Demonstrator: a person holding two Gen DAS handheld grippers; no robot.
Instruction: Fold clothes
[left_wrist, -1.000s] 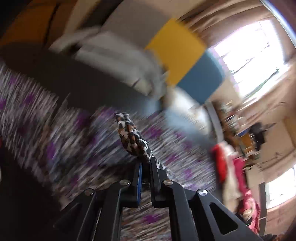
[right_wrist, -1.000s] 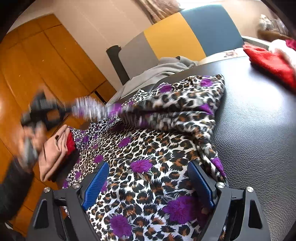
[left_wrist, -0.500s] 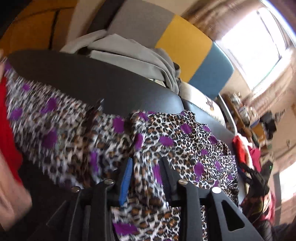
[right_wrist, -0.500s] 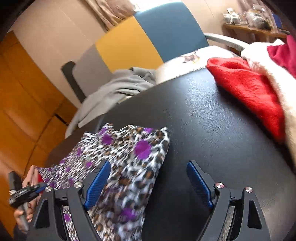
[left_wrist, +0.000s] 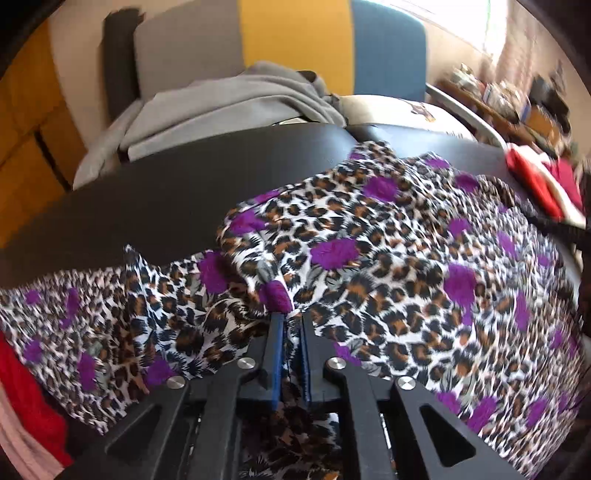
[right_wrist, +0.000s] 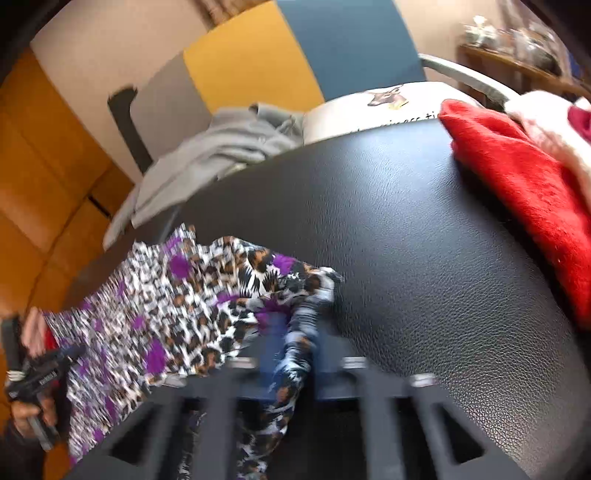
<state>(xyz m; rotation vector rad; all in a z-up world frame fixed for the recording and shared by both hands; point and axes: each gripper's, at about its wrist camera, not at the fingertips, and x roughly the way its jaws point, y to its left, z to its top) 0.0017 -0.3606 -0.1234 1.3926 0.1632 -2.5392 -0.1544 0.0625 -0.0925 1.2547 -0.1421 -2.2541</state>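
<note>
one leopard-print garment (left_wrist: 388, 258) on black table (left_wrist: 147, 199) — l tongs (left_wrist: 290, 321) & r tongs (right_wrist: 291, 332) both just clamped on it.

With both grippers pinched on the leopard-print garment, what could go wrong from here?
1. The left gripper pinches only a small bunched ridge of the leopard-print garment, so the thin fabric may slip out when lifted.
2. The right gripper, whose jaws have just been closing, holds a twisted edge; the fold could come out crooked.
3. Dragging the cloth across the black table might catch the red garment nearby.
</note>
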